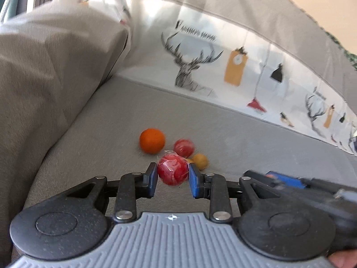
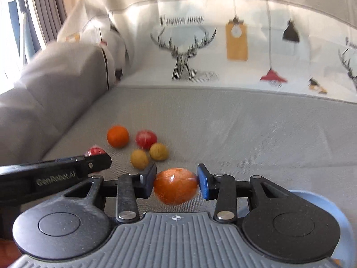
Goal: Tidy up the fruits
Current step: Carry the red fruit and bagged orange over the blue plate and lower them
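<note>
In the left wrist view my left gripper (image 1: 173, 175) is shut on a red fruit in clear wrap (image 1: 173, 172), held a little above the grey sofa seat (image 1: 111, 122). Beyond it lie an orange (image 1: 152, 140), a second red fruit (image 1: 183, 147) and a yellow-brown fruit (image 1: 200, 160). In the right wrist view my right gripper (image 2: 175, 182) has both pads against a wrapped orange-coloured fruit (image 2: 175, 186). The left gripper (image 2: 98, 160) reaches in from the left with its red fruit (image 2: 96, 151). An orange (image 2: 117, 136), a red fruit (image 2: 146, 139) and two yellow-brown fruits (image 2: 139, 159) rest behind.
A grey armrest (image 2: 55, 78) rises at the left. The sofa back wears a white cover with deer prints (image 2: 185, 51). The rim of a pale blue dish (image 2: 343, 223) shows at the lower right, beside my right gripper. The right gripper's side (image 1: 279, 179) enters the left wrist view.
</note>
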`<move>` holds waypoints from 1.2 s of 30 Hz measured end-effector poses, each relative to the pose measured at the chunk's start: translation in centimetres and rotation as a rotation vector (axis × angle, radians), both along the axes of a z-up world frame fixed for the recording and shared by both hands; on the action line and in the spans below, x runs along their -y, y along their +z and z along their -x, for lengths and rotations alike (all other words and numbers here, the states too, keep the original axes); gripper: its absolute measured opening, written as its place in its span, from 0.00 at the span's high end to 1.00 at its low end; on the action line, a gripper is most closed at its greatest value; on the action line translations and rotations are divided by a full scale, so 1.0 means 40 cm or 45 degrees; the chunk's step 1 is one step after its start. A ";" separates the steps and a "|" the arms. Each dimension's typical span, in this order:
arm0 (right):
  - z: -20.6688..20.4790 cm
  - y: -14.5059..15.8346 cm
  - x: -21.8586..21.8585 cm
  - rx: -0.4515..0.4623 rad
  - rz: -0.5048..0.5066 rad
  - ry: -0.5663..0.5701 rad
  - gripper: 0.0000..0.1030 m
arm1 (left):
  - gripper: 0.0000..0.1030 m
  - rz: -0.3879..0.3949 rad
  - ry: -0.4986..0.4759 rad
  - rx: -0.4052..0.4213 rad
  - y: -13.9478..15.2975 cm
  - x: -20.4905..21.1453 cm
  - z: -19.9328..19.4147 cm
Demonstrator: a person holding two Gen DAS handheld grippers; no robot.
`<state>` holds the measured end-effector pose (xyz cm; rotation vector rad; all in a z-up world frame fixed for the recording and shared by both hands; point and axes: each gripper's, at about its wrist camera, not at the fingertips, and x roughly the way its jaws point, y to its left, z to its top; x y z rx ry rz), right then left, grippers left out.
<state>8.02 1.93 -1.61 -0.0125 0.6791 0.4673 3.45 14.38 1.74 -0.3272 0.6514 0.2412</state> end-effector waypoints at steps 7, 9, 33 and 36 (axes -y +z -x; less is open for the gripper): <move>0.095 0.118 0.124 0.111 -0.067 -0.061 0.60 | 0.68 -0.045 -0.097 0.131 0.067 0.075 0.075; 0.136 0.138 0.169 0.144 -0.066 -0.072 0.60 | 0.68 -0.043 -0.131 0.155 0.081 0.097 0.092; 0.274 0.005 0.463 0.067 -0.055 -0.330 0.60 | 0.68 -0.331 -0.489 0.096 0.047 0.340 0.150; 0.266 -0.001 0.444 0.068 -0.040 -0.310 0.60 | 0.68 -0.341 -0.506 0.085 0.036 0.348 0.142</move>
